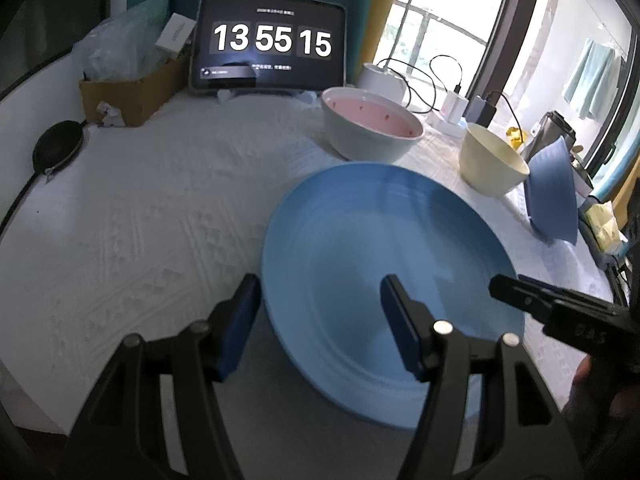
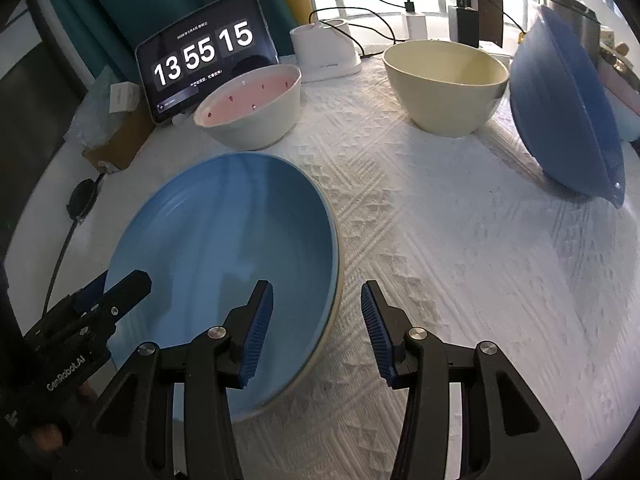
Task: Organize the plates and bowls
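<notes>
A large light-blue plate (image 1: 384, 248) lies on the white tablecloth; it also shows in the right wrist view (image 2: 224, 248). My left gripper (image 1: 320, 320) is open, its jaws straddling the plate's left rim. My right gripper (image 2: 316, 332) is open, straddling the plate's right rim; it shows at the right of the left wrist view (image 1: 520, 296). A white bowl with pink inside (image 1: 370, 128) (image 2: 252, 108), a cream bowl (image 1: 490, 160) (image 2: 444, 80) and a tilted darker blue plate (image 1: 554, 192) (image 2: 568, 116) stand behind.
A tablet showing a clock (image 1: 268, 48) (image 2: 204, 56) stands at the back. A cardboard box (image 1: 128, 88), a black pouch (image 1: 58, 148), chargers with cables (image 1: 456, 100) and a white lamp base (image 2: 324, 48) line the table's far edge.
</notes>
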Demonstrator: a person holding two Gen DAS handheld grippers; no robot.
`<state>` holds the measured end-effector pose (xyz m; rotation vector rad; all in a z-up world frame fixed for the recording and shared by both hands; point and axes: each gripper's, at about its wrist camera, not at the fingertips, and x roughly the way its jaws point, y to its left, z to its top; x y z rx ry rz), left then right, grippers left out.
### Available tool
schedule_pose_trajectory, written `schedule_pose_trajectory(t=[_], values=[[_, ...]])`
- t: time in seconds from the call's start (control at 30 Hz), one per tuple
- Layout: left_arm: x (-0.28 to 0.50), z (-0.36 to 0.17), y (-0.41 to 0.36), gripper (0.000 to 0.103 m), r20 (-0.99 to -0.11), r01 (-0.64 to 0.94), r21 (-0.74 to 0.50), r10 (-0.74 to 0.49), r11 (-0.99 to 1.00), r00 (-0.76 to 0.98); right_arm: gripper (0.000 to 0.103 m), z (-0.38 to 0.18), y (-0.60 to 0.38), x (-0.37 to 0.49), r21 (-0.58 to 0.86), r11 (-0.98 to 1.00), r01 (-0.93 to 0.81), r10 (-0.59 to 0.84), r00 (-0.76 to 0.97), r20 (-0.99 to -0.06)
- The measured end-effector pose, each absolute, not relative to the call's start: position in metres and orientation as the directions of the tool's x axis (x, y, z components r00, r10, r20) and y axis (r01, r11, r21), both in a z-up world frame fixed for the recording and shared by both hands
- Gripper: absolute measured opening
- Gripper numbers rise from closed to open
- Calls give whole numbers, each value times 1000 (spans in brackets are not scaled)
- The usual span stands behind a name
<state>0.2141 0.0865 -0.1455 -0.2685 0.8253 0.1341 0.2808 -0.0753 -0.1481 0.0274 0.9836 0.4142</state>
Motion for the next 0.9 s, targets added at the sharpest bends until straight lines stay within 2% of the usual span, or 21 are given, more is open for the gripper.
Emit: schedule_pose_trajectory(t=[0.6, 0.9], values=[[183, -129, 61, 63, -719, -275, -142, 92, 951, 689, 48, -138, -127, 250, 242, 929, -279, 359, 532, -767], [177, -117, 32, 63, -704, -223, -122, 74, 967, 706, 48, -136, -158, 238, 268, 931, -248, 363, 553, -750]])
